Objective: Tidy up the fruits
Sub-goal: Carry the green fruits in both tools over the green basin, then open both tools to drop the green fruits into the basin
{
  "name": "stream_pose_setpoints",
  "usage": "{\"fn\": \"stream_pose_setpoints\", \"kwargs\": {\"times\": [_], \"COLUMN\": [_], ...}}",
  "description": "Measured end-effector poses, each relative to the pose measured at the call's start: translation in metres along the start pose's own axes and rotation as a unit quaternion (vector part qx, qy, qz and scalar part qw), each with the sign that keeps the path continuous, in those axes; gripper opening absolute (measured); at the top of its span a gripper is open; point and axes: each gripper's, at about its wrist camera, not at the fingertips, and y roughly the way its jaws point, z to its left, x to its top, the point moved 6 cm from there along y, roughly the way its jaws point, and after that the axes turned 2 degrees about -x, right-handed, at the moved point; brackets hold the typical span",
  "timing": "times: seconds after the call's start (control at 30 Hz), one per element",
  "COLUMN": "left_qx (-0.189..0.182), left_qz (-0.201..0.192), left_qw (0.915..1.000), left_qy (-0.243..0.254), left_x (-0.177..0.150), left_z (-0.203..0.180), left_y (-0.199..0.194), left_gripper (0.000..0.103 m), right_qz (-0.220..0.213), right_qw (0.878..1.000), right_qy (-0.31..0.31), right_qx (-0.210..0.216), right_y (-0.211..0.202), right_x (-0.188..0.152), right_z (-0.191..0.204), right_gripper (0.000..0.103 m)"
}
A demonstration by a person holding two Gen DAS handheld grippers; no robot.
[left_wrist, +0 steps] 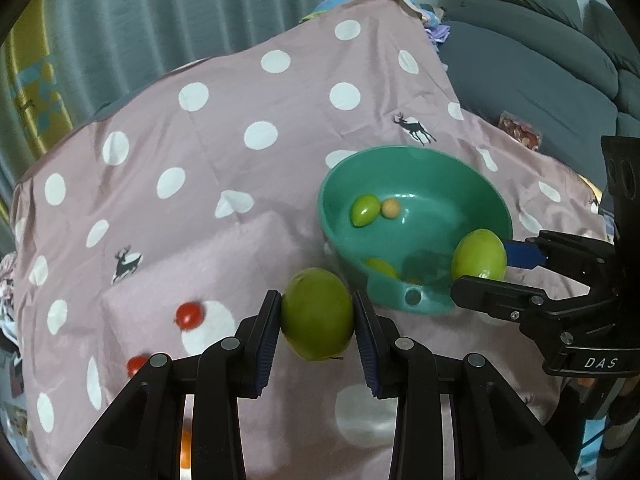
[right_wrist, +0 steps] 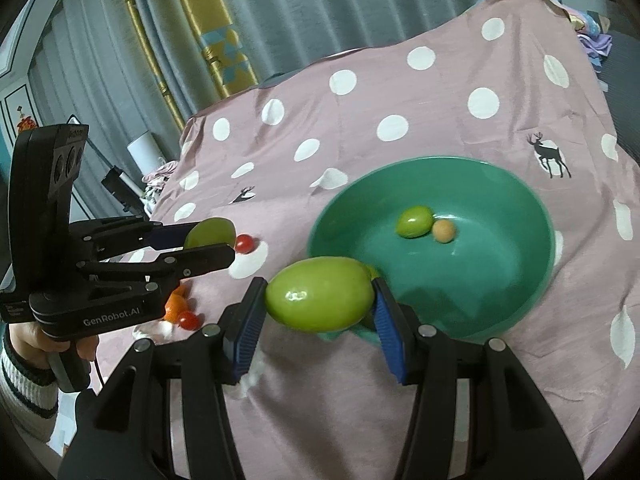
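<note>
My left gripper (left_wrist: pixel 316 316) is shut on a green fruit (left_wrist: pixel 317 314), held above the pink cloth just left of the green bowl (left_wrist: pixel 472 172). It also shows in the right wrist view (right_wrist: pixel 208 238). My right gripper (right_wrist: pixel 320 300) is shut on a second green fruit (right_wrist: pixel 320 299) at the bowl's near rim (right_wrist: pixel 548 256); the left wrist view shows it too (left_wrist: pixel 478 260). The bowl holds a small green fruit (right_wrist: pixel 415 221), a small orange fruit (right_wrist: pixel 443 231) and a yellow-green one (left_wrist: pixel 382 267). Cherry tomatoes (left_wrist: pixel 189 315) (left_wrist: pixel 136 365) lie on the cloth.
A pink polka-dot cloth (left_wrist: pixel 248 92) covers the surface. An orange fruit (right_wrist: pixel 176 304) and a cherry tomato (right_wrist: pixel 189 320) lie at the left, another tomato (right_wrist: pixel 245 243) further back. A grey sofa (left_wrist: pixel 540 60) stands at right, curtains (left_wrist: pixel 180 8) behind.
</note>
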Motion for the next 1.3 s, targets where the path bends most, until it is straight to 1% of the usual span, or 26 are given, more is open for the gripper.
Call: {"fn": "stream_pose_setpoints", "kwargs": {"times": [0.2,0.47,0.73,0.97,1.3], "left_qx": [-0.015,-0.032,-0.044,-0.044,-0.041], "left_qz": [-0.002,0.007,0.012,0.020,0.012], "left_qw": [0.9999,0.9994,0.9984,0.9978,0.9978], "left_qy": [0.007,0.015,0.033,0.046,0.051], "left_x": [0.012,0.023,0.032,0.032,0.035], "left_z": [-0.008,-0.020,-0.033,-0.041,-0.043], "left_y": [0.017,0.042,0.060,0.069,0.068], "left_gripper": [0.037,0.037,0.037,0.037,0.037], "right_qz": [-0.003,0.000,0.008,0.015,0.014], "right_qw": [1.000,1.000,0.999,0.998,0.997], "right_qy": [0.012,0.021,0.018,0.015,0.013], "right_qx": [-0.009,-0.022,-0.044,-0.057,-0.070], "right_y": [0.003,0.008,0.010,0.013,0.014], "right_x": [0.003,0.002,0.000,-0.002,-0.001], "right_z": [-0.016,-0.032,-0.043,-0.046,-0.048], "right_gripper": [0.053,0.053,0.053,0.053,0.055]}}
